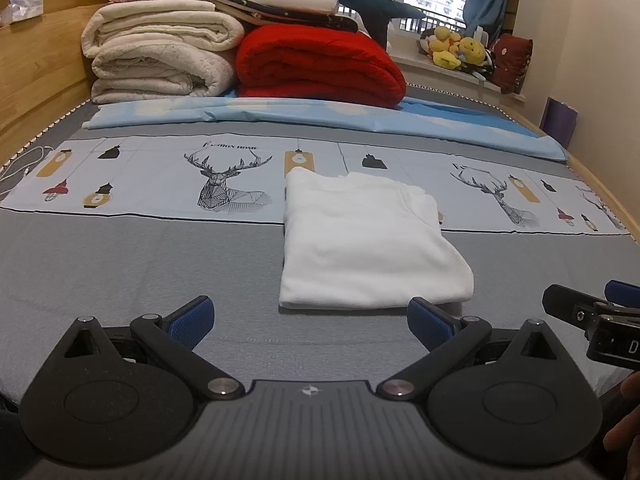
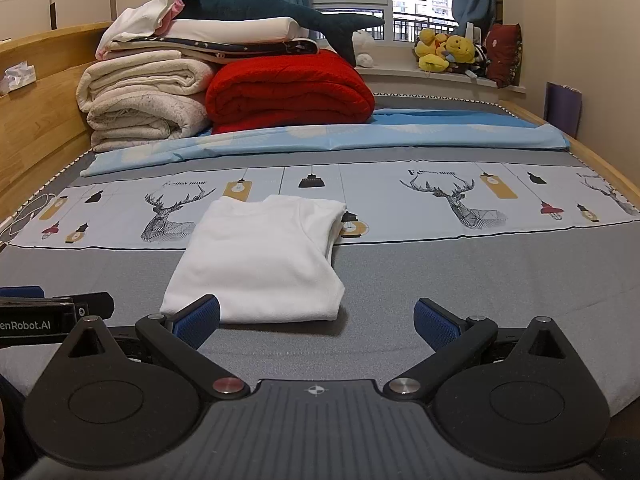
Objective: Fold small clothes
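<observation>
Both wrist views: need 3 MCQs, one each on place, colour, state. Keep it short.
1. Where does the white shirt lie?
A. on the windowsill
B. on the bed, near the grippers
C. on the red blanket

2. What colour is the folded blanket beside the cream pile?
A. red
B. green
C. black

3. What state is the shirt in?
A. spread flat, unfolded
B. crumpled in a ball
C. folded into a neat rectangle

Answers:
1 B: it rests on the grey sheet just beyond the left gripper and right gripper.
2 A: it is plainly red in both views.
3 C: layered edges show at its side, and both grippers stand open, clear of it.
</observation>
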The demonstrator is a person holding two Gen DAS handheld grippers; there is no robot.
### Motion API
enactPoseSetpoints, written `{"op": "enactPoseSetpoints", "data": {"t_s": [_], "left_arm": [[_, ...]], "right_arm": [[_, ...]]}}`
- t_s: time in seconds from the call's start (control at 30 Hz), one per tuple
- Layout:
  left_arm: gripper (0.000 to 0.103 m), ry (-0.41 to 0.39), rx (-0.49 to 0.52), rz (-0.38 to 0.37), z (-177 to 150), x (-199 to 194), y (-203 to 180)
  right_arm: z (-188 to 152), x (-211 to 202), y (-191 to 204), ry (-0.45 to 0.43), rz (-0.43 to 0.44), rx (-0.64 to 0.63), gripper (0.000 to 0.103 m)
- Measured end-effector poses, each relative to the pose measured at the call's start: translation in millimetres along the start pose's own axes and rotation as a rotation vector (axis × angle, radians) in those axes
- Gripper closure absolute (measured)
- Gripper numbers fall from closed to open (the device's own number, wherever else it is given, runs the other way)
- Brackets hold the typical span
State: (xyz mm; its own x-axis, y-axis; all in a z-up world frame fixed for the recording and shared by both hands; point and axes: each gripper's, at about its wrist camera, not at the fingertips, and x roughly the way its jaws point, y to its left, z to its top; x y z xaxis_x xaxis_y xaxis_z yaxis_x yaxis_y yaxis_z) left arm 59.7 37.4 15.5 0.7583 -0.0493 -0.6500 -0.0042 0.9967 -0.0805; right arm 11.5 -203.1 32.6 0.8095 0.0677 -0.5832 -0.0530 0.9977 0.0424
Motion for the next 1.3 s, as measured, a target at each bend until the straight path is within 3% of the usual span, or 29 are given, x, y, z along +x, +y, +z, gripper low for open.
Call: {"op": "enactPoseSetpoints", "data": {"t_s": [1.3], "left_arm": [[0.000, -0.003, 0.035, -0.034, -1.9, 0.7, 1.5]], "right_arm": [[-0.5, 0.3, 2.4, 0.004, -0.001, -0.005, 0.001]]}}
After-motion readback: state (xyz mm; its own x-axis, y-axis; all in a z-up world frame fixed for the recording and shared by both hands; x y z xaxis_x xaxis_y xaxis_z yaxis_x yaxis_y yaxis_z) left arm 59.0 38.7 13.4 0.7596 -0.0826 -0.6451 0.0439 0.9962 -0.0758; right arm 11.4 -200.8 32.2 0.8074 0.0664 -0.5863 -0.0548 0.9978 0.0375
